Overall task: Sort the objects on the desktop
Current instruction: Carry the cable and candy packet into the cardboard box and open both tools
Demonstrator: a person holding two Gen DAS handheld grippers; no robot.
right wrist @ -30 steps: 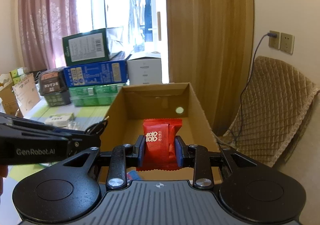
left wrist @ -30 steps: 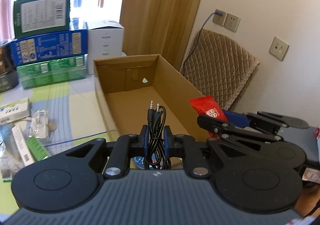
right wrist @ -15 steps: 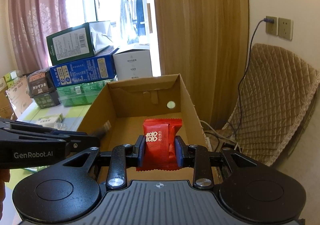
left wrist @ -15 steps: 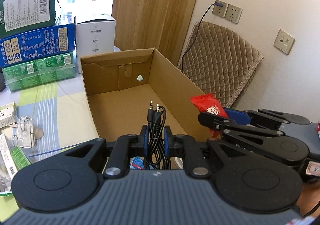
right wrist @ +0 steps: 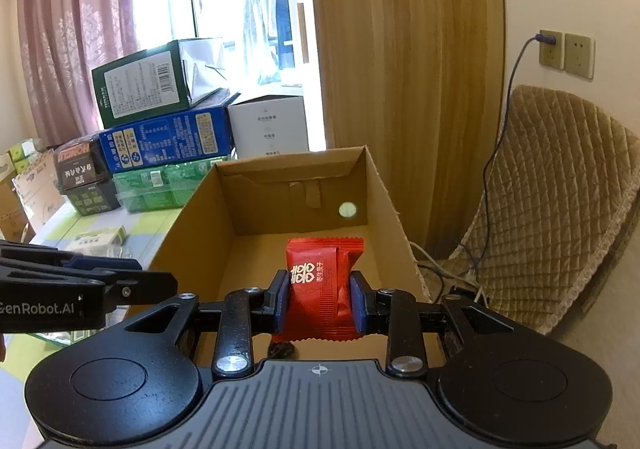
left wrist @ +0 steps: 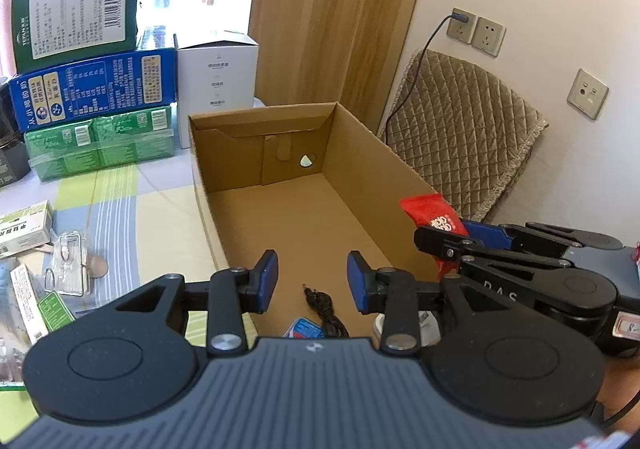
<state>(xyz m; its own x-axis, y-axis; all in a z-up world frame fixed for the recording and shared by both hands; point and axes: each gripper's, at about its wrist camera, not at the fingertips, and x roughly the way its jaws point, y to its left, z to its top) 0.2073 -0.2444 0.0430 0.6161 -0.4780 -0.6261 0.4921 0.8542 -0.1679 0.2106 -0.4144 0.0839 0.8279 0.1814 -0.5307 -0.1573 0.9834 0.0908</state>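
An open cardboard box stands on the table; it also shows in the right wrist view. My left gripper is open and empty above the box's near end. A black audio cable lies on the box floor below it, beside a blue packet. My right gripper is shut on a red snack packet and holds it over the box; the packet also shows in the left wrist view at the box's right wall.
Stacked green, blue and white boxes stand behind the cardboard box. Small packets and medicine boxes lie on the striped tablecloth at left. A quilted chair and wall sockets are at right.
My left gripper has opened and let go of the black cable, which now lies on the box floor. My right gripper still holds the red packet over the box.
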